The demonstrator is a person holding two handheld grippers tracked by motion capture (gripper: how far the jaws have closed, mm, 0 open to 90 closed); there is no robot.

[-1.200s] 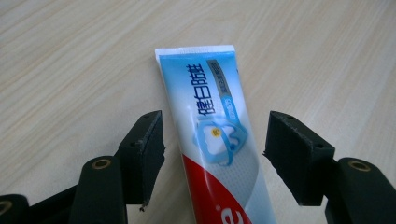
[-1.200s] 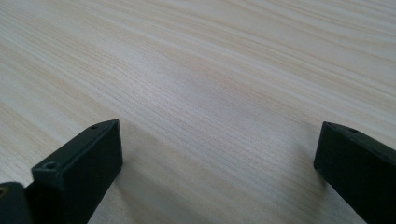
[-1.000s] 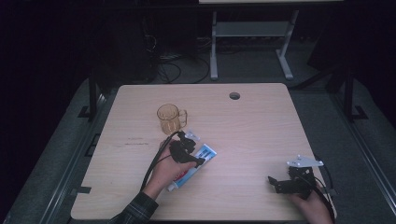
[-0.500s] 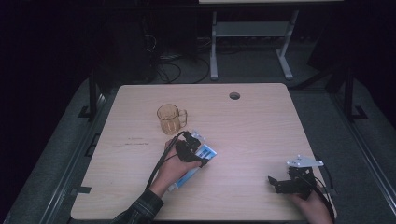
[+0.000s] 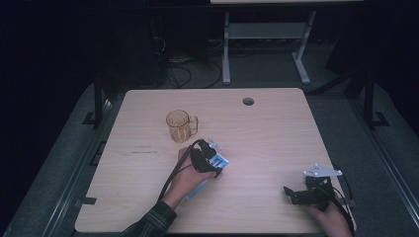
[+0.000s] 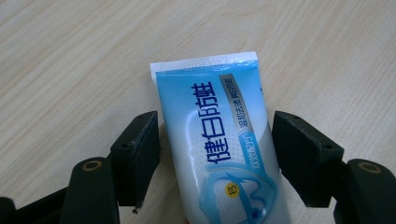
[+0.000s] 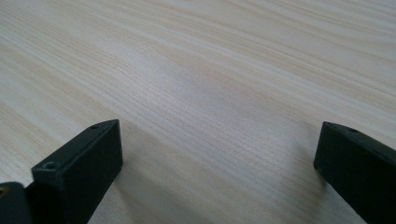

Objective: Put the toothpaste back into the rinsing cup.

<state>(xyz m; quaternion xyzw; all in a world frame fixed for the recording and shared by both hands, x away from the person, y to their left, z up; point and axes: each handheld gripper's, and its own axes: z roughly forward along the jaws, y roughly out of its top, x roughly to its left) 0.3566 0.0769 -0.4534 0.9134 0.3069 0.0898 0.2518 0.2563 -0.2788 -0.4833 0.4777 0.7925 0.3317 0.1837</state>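
A blue and white toothpaste tube (image 6: 215, 140) lies flat on the wooden table (image 5: 276, 138), crimped end pointing away from me. My left gripper (image 6: 215, 154) is lowered over it, one jaw on each side of the tube, open, with only slim gaps to its edges. In the high view the left gripper (image 5: 205, 160) covers most of the tube (image 5: 220, 161), just in front of the mug. My right gripper (image 5: 296, 195) rests near the front right of the table. The right gripper (image 7: 217, 158) is open wide with bare wood between its jaws.
A clear amber mug (image 5: 179, 126) stands upright just behind and left of the tube, handle to the right. A cable hole (image 5: 248, 101) sits near the table's far edge. Beyond the table are a dark floor, cables and a white frame.
My left hand and gripper have shifted slightly right and forward along the tube. The tube, the mug and the right gripper have stayed in place.
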